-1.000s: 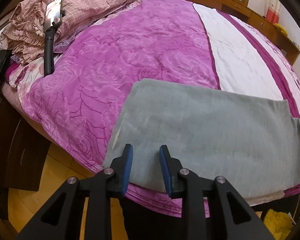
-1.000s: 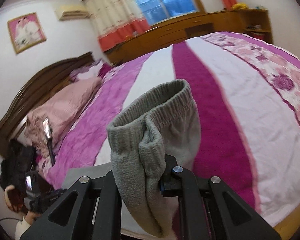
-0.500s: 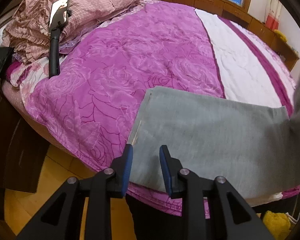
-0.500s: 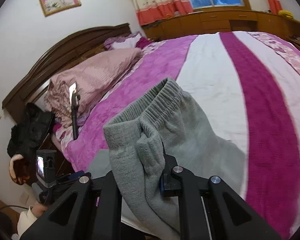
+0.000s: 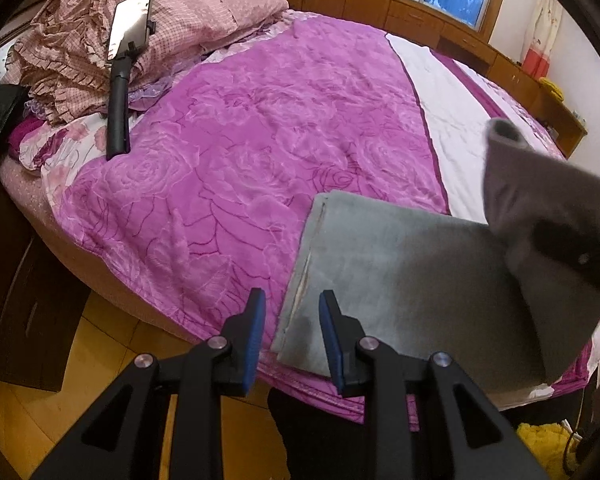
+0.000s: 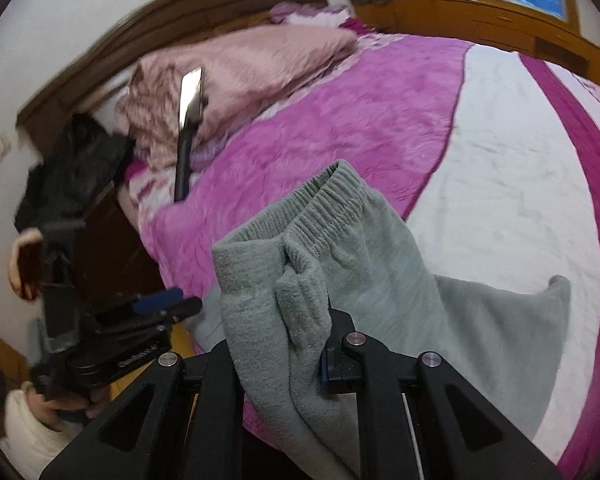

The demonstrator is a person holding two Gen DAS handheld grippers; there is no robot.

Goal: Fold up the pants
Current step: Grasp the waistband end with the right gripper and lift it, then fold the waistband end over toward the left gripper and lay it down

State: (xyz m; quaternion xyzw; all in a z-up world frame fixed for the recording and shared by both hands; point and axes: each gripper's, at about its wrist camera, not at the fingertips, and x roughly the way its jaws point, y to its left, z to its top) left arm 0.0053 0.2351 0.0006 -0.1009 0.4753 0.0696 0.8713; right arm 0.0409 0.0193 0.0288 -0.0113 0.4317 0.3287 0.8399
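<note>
Since a second ago the right gripper [image 6: 278, 344] has swung the waistband end of the pants [image 5: 404, 280] up and over toward the leg end, so that the lifted fabric now hangs in the air at the right of the left wrist view, where earlier only flat cloth showed. The left gripper [image 5: 292, 336] has also drifted sideways: the leg hems, which lay across both its fingers before, now line up roughly with the gap between them.

The right gripper is clamped on a bunched fold of the grey fleece just below the ribbed waistband [image 6: 316, 196], its fingers mostly buried in cloth. The left gripper holds nothing; its blue-padded fingers stand apart above the near edge of the bed [image 5: 236, 128], just short of the hem corner.

The rest of the pants lies flat on the purple quilt near the bed's front edge, legs stacked one on the other. A phone on a selfie stick [image 5: 122, 76] leans against the pillows, well apart from the work.

This looks like the lengthwise fold in mid-travel: the waistband is probably meant to land on the hems. The loose hem corner could drag as the top layer comes over, so pinning it seems prudent.
</note>
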